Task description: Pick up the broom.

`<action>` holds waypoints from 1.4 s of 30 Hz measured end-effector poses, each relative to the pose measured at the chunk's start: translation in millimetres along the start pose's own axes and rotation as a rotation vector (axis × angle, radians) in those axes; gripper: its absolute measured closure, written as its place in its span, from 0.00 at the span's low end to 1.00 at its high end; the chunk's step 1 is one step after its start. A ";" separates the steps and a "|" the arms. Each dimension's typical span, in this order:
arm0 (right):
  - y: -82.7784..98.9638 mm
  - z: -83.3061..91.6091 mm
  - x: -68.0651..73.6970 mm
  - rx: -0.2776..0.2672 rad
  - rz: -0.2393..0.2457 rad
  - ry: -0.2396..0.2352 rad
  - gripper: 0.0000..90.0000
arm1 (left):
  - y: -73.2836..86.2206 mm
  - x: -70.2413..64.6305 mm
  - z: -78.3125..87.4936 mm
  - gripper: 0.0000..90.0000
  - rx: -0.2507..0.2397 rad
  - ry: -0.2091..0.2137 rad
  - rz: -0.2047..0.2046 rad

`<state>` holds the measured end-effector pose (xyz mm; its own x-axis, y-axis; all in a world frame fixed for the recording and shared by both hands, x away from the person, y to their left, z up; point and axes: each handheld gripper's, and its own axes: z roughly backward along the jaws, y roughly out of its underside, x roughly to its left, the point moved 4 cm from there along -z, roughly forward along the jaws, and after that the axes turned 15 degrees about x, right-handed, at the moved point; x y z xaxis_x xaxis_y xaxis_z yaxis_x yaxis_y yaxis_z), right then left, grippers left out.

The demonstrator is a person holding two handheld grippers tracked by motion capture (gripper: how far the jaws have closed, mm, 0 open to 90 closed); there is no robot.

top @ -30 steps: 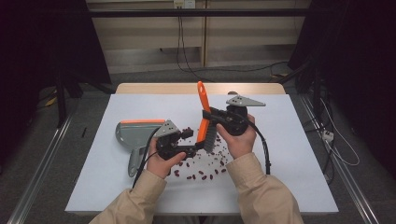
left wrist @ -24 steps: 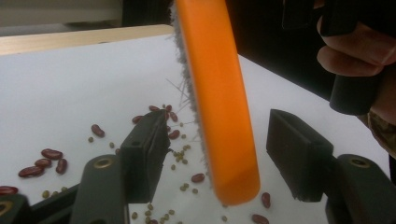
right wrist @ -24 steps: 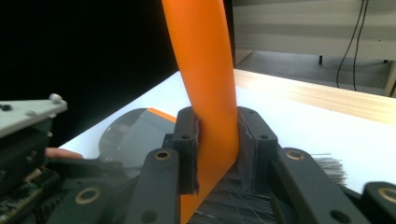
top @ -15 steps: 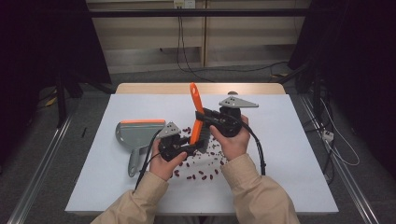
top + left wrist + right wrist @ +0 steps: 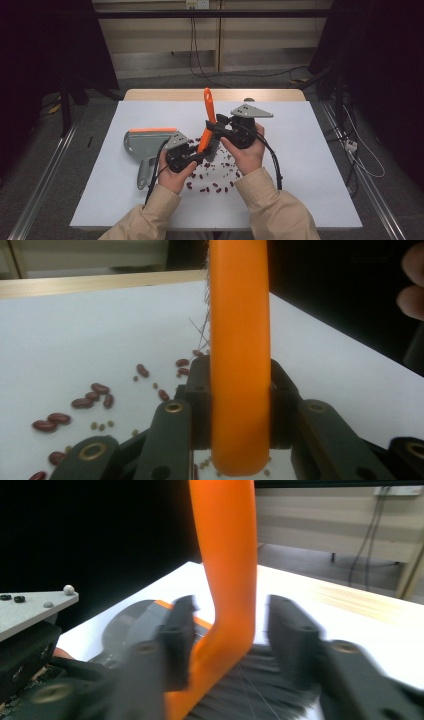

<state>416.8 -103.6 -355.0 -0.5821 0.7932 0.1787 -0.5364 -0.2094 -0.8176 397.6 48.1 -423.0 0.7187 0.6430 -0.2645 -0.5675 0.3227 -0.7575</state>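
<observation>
An orange-handled brush [image 5: 208, 107] with black bristles stands nearly upright over the white table. My left gripper [image 5: 192, 157] is shut on its lower handle; in the left gripper view both pads press the orange handle [image 5: 240, 365]. My right gripper [image 5: 220, 131] reaches in from the right at the brush head. Its jaws have just been opening. In the right gripper view the handle [image 5: 227, 570] stands between them with a gap beside the right pad, and the bristles [image 5: 250, 685] lie below.
A grey dustpan [image 5: 147, 140] with an orange edge lies left of the hands. Several red beans [image 5: 215, 185] and small green ones [image 5: 95, 426] are scattered on the white table [image 5: 310, 165] under and in front of the grippers.
The brush has swung from a right-leaning tilt to nearly upright and shifted a little left. The left jaws have closed on its handle. The right jaws have spread apart.
</observation>
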 end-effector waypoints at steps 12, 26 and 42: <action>13.5 -20.1 12.6 0.061 -0.122 0.036 0.32 | -1.5 4.3 3.5 0.79 -0.038 -0.070 0.013; 7.1 -30.9 20.0 0.065 -0.297 -0.006 0.56 | -3.2 -15.5 1.6 0.69 -0.054 -0.182 -0.122; 6.3 -24.8 1.7 0.058 -0.333 -0.076 0.87 | -8.7 -26.9 4.4 0.47 -0.094 -0.102 -0.159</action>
<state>427.6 -89.4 -373.4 -0.4117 0.7790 0.4729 -0.7374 0.0201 -0.6751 381.4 31.1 -406.7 0.7491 0.6578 -0.0788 -0.4070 0.3630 -0.8382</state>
